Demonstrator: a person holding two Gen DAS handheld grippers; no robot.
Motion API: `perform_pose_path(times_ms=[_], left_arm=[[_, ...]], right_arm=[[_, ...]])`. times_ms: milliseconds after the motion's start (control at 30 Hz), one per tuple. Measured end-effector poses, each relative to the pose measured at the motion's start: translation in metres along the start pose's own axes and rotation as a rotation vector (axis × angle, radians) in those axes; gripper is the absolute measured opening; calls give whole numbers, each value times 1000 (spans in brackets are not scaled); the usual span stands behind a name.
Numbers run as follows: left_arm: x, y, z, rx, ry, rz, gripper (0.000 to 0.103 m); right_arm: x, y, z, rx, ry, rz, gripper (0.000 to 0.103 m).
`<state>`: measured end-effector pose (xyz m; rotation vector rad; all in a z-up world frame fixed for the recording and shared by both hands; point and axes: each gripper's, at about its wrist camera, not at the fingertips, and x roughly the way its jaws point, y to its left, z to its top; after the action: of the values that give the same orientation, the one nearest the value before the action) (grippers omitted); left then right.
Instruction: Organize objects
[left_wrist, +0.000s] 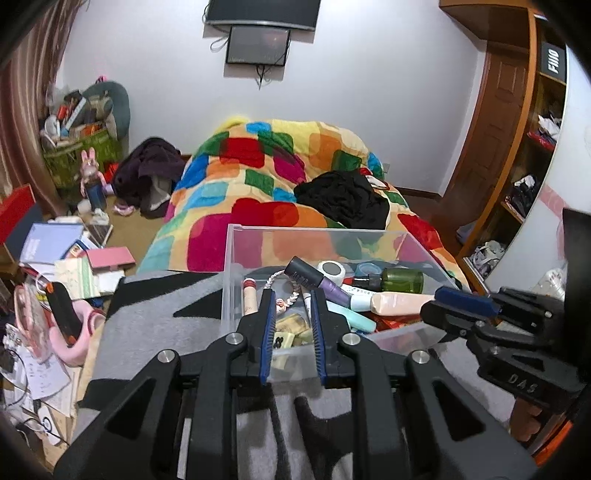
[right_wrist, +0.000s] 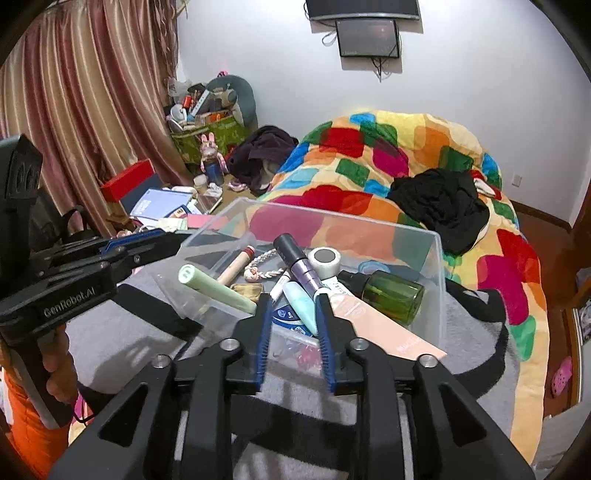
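Right wrist view: both grippers, left (left_wrist: 291, 295) and right (right_wrist: 291, 299), are hovering released over the crowded clear box (right_wrist: 439, 266). Peach tube (right_wrist: 384, 325) is overhanging the rim, likely tipping out if nudged.

One clear bin (right_wrist: 439, 258) holds one green bottle (right_wrist: 393, 295), one purple tube (right_wrist: 299, 260), one peach tube (right_wrist: 376, 325), one teal tube (right_wrist: 304, 304) and one pale-green tube (right_wrist: 216, 290). Two hand-held grippers flank the bin.

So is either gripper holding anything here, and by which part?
Nothing held. Left gripper and right gripper are both open and empty above the clear plastic bin.
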<state>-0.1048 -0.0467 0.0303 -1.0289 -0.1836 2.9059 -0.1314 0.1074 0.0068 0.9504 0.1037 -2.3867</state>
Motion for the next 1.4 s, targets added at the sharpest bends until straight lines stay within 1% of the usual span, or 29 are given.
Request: perform_pose_path(times_ms=[67, 100, 133, 167, 200, 233, 267, 300, 333, 400, 533, 600, 700, 833, 1033, 1400], left_arm=[[-7, -5, -5, 11, -19, -3, 33], [-11, -7, -6, 13, -27, -3, 35], [-14, -9, -9, 15, -37, -1, 42], [-17, -11, -11, 17, -46, 0, 49], [-20, -12, -13, 17, -53, -2, 53], [-22, -14, -16, 18, -60, -6, 59], [-24, -16, -18, 19, -67, -7, 64], [-26, -19, -22, 24, -75, -4, 66], [-27, -21, -24, 29, -78, 0, 70], [-26, -25, -28, 38, -75, 4, 73], [-25, -30, -36, 31, -67, 7, 83], [-25, -30, -40, 20, -67, 9, 84], [-21, -29, -44, 5, -54, 9, 86], [-16, -29, -48, 0, -37, 12, 87], [-15, -30, -51, -2, -39, 18, 89], [-13, -28, -51, -14, -35, 14, 89]], right_arm=[[-8, 1, -3, -7, -17, -7, 28], [-11, 1, -4, -9, -22, -10, 29], [-15, 1, -8, -14, -30, -15, 30], [-18, 2, -10, -16, -36, -19, 32], [-21, 1, -12, -15, -43, -23, 36], [-24, 1, -14, -13, -51, -28, 39], [-27, 0, -17, -8, -61, -32, 45], [-29, 0, -19, -5, -68, -35, 51], [-31, -1, -23, 0, -80, -40, 53], [-31, -3, -28, 12, -90, -50, 60], [-30, -7, -36, 34, -96, -66, 67], [-33, -7, -39, 36, -105, -79, 73], [-37, -9, -43, 46, -119, -86, 78], [-37, -9, -46, 46, -110, -89, 78], [-34, -7, -49, 36, -96, -89, 78], [-33, -7, -51, 47, -92, -78, 78]])
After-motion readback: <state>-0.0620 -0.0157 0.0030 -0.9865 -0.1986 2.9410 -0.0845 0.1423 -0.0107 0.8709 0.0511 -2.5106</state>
